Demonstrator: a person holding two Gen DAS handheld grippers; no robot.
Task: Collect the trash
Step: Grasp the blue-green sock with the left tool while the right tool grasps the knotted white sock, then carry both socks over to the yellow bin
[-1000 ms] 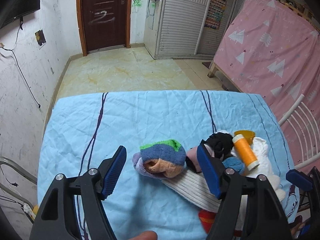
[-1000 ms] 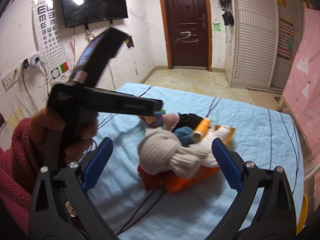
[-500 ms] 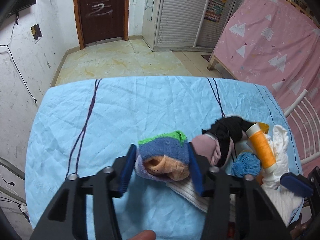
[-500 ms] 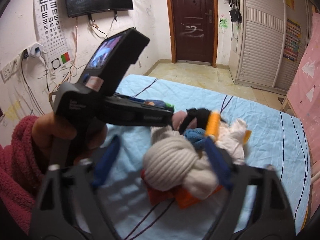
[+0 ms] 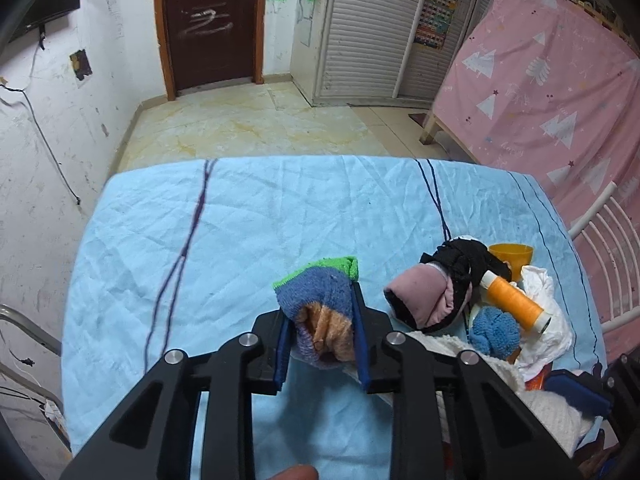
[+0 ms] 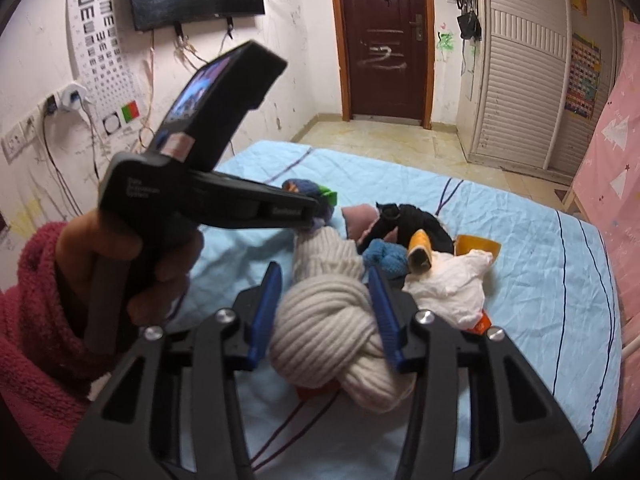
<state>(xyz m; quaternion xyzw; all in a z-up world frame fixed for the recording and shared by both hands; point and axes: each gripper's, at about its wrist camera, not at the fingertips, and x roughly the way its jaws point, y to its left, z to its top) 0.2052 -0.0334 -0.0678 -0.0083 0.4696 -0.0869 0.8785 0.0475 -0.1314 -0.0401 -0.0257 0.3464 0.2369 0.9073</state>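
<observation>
Open blue sheet (image 5: 260, 220) beyond left hand-held gripper (image 5: 322, 344), pile (image 5: 480, 304) rightward.

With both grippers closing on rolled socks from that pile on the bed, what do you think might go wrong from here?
1. The right gripper is closing on the cream knotted sock, which lies against the white rag and the orange spool; lifting may drag or roll them.
2. The left gripper is closing on the blue-and-green sock near its lower end; the soft roll could slip out or unroll.
</observation>
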